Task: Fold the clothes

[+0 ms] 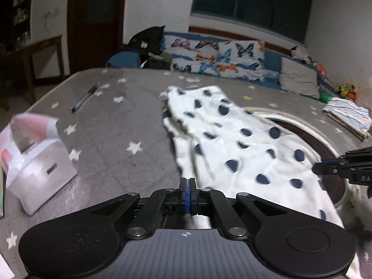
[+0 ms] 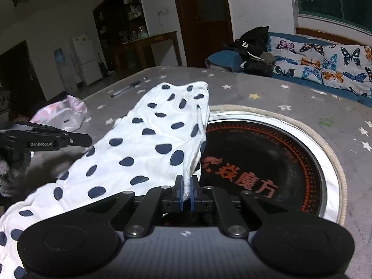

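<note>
Barely begun: polka-dot garment [image 2: 148,148] not yet folded.
Right gripper [image 2: 185,189] pinches its near edge; left gripper [image 1: 188,186] pressed closed at its near edge, grip uncertain. Garment stretches ahead; striped folded pile [image 1: 348,116] far right.

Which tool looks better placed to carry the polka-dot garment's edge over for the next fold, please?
Right. The right tool visibly pinches the polka-dot garment; the left tool is shut at its edge, cloth unconfirmed.
</note>
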The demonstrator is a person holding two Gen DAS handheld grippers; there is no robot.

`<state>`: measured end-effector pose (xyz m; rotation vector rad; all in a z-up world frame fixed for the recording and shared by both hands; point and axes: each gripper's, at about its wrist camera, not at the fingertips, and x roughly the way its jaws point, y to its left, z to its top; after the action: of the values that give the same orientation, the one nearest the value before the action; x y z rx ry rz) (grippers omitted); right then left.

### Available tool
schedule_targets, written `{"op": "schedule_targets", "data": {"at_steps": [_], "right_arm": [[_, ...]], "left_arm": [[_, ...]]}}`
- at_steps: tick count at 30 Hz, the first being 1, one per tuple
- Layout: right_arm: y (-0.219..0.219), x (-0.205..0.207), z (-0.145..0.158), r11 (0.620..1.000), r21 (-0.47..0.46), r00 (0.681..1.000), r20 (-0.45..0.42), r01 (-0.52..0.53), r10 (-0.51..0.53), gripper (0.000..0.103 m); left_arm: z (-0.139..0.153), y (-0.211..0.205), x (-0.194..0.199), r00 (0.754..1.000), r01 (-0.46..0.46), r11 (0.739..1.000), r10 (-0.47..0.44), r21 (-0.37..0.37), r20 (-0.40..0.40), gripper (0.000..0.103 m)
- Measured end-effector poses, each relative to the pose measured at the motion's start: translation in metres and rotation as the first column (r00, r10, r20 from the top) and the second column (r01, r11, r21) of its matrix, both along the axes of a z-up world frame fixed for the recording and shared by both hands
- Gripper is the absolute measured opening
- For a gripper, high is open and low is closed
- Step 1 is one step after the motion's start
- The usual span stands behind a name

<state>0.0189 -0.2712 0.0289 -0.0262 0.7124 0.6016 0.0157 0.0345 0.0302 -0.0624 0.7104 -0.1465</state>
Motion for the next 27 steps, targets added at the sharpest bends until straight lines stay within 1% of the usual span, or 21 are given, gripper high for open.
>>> {"op": "schedule_targets", "data": {"at_steps": [2,4,6,10,13,16,17,18,19,25,27], "right_arm": [[0.000,0.002,-0.003,1.000,0.000,1.000,-0.017,0.006,-0.006,0.005],[-0.001,0.002,-0.003,1.000,0.006,1.000,-0.020,0.016,-0.016,0.010],[-0.002,0.002,-0.001,1.000,0.011,1.000,-0.015,0.022,-0.022,0.012],[-0.001,0.002,0.000,1.000,0.000,1.000,-0.014,0.018,-0.018,0.014],[-0.001,0.001,-0.001,1.000,0.005,1.000,-0.017,0.020,-0.020,0.014],[-0.001,0.001,-0.002,1.000,0.007,1.000,-0.020,0.018,-0.018,0.014],[-0.001,0.002,-0.002,1.000,0.007,1.000,-0.021,0.016,-0.016,0.014],[-0.001,0.002,-0.003,1.000,0.006,1.000,-0.022,0.015,-0.015,0.014],[-0.001,0.002,-0.003,1.000,0.006,1.000,-0.023,0.014,-0.014,0.014],[0.002,0.002,-0.007,1.000,0.004,1.000,-0.027,0.013,-0.013,0.015],[0.001,0.002,-0.007,1.000,0.006,1.000,-0.029,0.012,-0.011,0.016]], "left_arm": [[-0.001,0.002,0.000,1.000,-0.003,1.000,0.003,-0.012,-0.009,0.000],[0.002,0.004,-0.002,1.000,0.003,0.999,-0.003,-0.038,-0.007,0.001],[0.007,0.001,-0.004,1.000,0.019,0.999,-0.019,-0.048,0.013,0.003],[0.005,-0.008,-0.001,0.999,0.038,0.999,-0.038,-0.025,0.012,0.005],[0.000,-0.012,0.003,0.999,0.045,0.999,-0.045,-0.025,0.001,0.006],[-0.002,-0.014,0.005,0.999,0.053,0.998,-0.053,-0.026,-0.004,0.013],[-0.002,-0.015,0.005,0.999,0.050,0.998,-0.050,-0.026,-0.004,0.018],[-0.001,-0.015,0.006,0.999,0.047,0.999,-0.048,-0.025,-0.004,0.026],[-0.001,-0.015,0.006,0.999,0.047,0.998,-0.047,-0.029,-0.002,0.029],[-0.001,-0.019,0.013,0.998,0.065,0.998,-0.065,-0.026,0.006,0.027],[-0.003,-0.018,0.018,0.999,0.048,0.998,-0.048,-0.026,0.001,0.027]]}}
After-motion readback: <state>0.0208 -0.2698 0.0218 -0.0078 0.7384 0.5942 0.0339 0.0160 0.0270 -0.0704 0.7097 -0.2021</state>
